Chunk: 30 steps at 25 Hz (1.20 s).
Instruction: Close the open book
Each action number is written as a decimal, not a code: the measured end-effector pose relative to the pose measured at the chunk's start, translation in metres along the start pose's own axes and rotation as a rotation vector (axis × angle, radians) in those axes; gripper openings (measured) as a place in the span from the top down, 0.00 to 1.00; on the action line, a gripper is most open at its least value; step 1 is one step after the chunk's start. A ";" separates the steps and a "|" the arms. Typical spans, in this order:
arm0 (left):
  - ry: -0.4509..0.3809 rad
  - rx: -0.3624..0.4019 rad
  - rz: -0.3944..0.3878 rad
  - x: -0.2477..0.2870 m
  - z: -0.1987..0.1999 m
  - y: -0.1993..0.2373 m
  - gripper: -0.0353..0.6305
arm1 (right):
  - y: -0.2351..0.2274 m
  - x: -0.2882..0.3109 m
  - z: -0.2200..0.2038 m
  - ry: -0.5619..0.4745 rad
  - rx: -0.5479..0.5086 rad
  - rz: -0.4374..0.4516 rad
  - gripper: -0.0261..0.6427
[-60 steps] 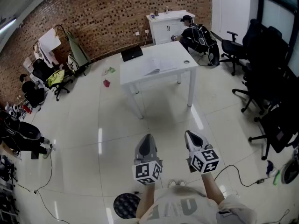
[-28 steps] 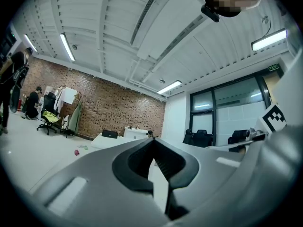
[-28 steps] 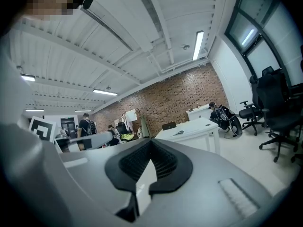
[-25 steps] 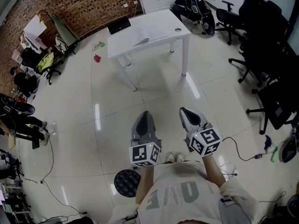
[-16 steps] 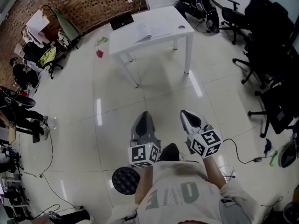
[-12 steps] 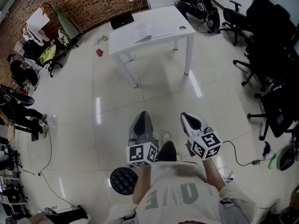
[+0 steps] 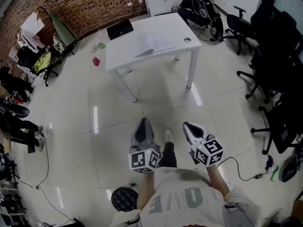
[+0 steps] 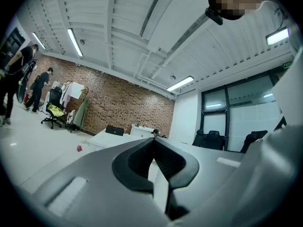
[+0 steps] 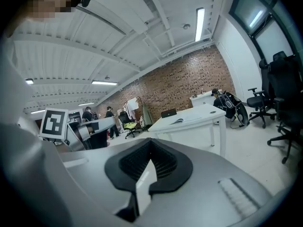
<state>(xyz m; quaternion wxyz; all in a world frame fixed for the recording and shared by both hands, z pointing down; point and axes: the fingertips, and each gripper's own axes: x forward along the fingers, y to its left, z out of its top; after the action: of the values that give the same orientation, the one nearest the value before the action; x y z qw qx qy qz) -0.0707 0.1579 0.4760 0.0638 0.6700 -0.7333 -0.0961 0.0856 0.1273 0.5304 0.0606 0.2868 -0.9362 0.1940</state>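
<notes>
Approach step, nothing touched yet. Left gripper (image 7: 144, 122) and right gripper (image 7: 187, 126) are held low in front of the person, jaws together on both, nothing in them. The open book (image 7: 154, 45) lies mid-top on the white table (image 7: 163, 28), well ahead across the floor, laptop (image 7: 119, 30) behind it. Next move probably calls for walking up and reaching one cover

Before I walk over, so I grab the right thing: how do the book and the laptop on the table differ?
The book is white; the laptop is black. The book lies flat near the table's middle; the laptop sits at its far left corner with its screen raised. Both are open and rest on the white table.
</notes>
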 end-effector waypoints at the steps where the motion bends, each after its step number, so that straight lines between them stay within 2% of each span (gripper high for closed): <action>1: -0.002 -0.006 -0.002 0.020 0.002 0.007 0.92 | -0.010 0.017 0.010 -0.003 -0.003 -0.005 0.95; 7: -0.064 -0.026 0.006 0.149 0.054 0.066 0.92 | -0.054 0.141 0.110 -0.076 -0.070 -0.009 0.95; 10: -0.082 0.000 -0.017 0.209 0.072 0.084 0.92 | -0.079 0.191 0.147 -0.115 -0.099 -0.036 0.95; 14: -0.098 0.036 -0.020 0.274 0.083 0.100 0.92 | -0.115 0.242 0.164 -0.119 -0.060 -0.072 0.95; 21: -0.012 -0.038 0.005 0.345 0.052 0.128 0.92 | -0.158 0.306 0.182 -0.076 -0.034 -0.082 0.95; 30: -0.049 -0.080 0.048 0.465 0.048 0.124 0.92 | -0.235 0.381 0.233 -0.072 -0.081 -0.026 0.96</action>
<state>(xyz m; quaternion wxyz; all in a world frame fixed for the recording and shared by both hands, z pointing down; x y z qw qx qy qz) -0.2452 -0.2918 0.4405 0.0747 0.6467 -0.7461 -0.1401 -0.0988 -0.3397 0.4790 0.0408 0.3029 -0.9411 0.1445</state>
